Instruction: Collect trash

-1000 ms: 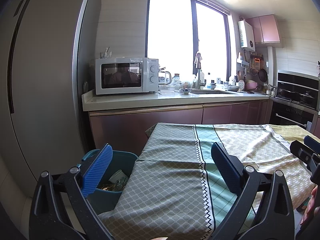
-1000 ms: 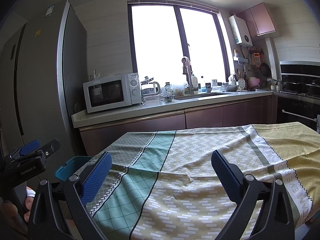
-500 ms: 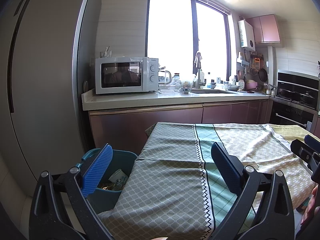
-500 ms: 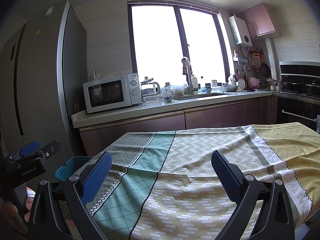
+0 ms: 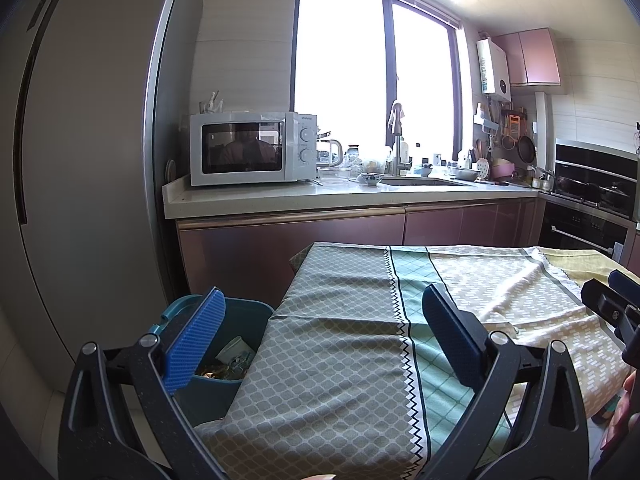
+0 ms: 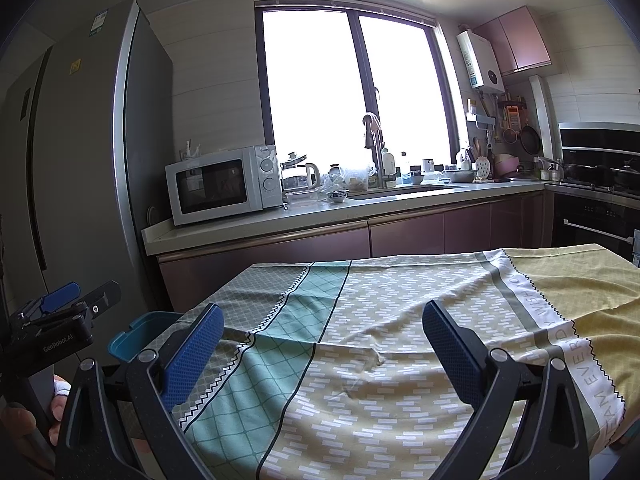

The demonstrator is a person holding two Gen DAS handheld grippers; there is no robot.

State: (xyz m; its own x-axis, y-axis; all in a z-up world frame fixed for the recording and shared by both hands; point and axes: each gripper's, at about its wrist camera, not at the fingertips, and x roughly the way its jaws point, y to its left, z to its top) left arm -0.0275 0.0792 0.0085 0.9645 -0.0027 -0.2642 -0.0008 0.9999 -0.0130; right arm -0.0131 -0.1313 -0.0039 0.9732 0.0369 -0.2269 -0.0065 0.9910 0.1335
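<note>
Left wrist view: your left gripper (image 5: pixel 320 332) is spread wide, holding nothing. The bin (image 5: pixel 240 320) stands beside the desk's (image 5: pixel 340 360) left edge, trash (image 5: pixel 228 360) inside, contents unclear. Scan the cloth for leftovers first.

Right wrist view: right gripper (image 6: pixel 320 336) likewise agape and empty. Desk surface appears bare; free room ahead.

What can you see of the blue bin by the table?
The blue bin is a teal-blue plastic tub standing upright on the floor at the table's left end, between it and the fridge. It has a rolled rim with a handle lip, and no lid. Crumpled wrappers and paper scraps lie inside. The tablecloth's hanging edge covers its right side. In the right wrist view, only a corner shows.
</note>
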